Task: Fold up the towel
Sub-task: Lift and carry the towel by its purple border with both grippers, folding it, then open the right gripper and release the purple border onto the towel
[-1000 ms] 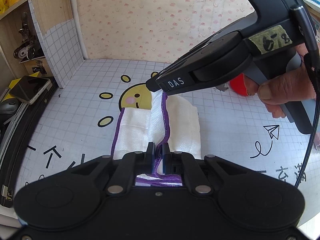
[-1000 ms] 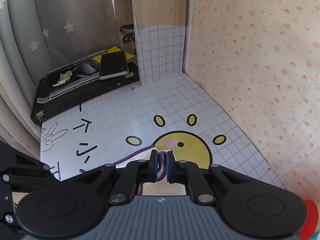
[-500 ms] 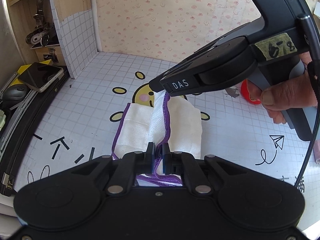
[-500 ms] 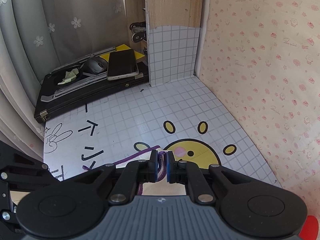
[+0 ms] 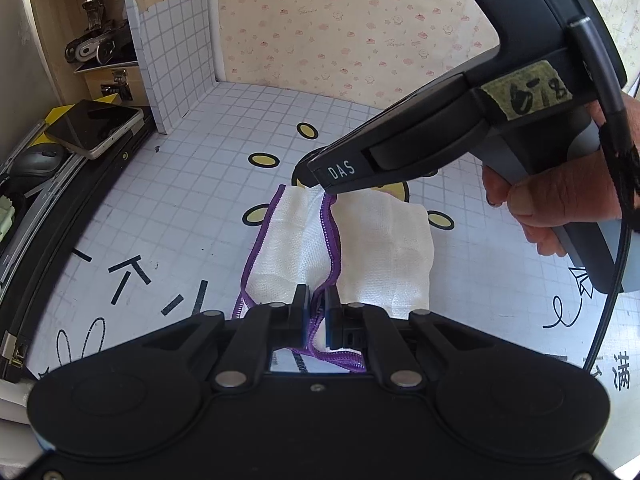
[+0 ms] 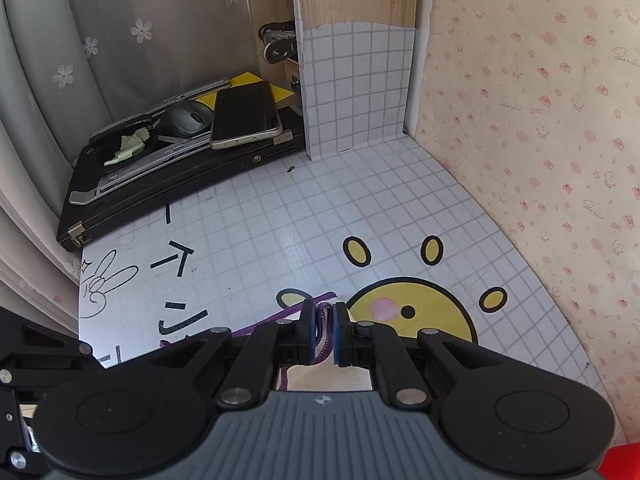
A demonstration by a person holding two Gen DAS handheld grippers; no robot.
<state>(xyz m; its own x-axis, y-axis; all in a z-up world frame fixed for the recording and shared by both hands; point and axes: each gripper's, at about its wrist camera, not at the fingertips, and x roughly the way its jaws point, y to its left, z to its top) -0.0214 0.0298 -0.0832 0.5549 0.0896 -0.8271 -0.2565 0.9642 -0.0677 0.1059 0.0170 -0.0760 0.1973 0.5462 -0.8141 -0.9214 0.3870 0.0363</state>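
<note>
White woven towel with purple stitched hem point(image 5: 384, 248), mid-frame, looks light and limp; my left gripper point(image 5: 316, 312) and right gripper point(image 6: 323, 330) each pinch its hem, the firmest hold.

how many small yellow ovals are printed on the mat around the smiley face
4 show in the right wrist view: two ovals above the smiley face, one at its right, one at its left, partly behind the right tongs. The towel may hide more.
</note>
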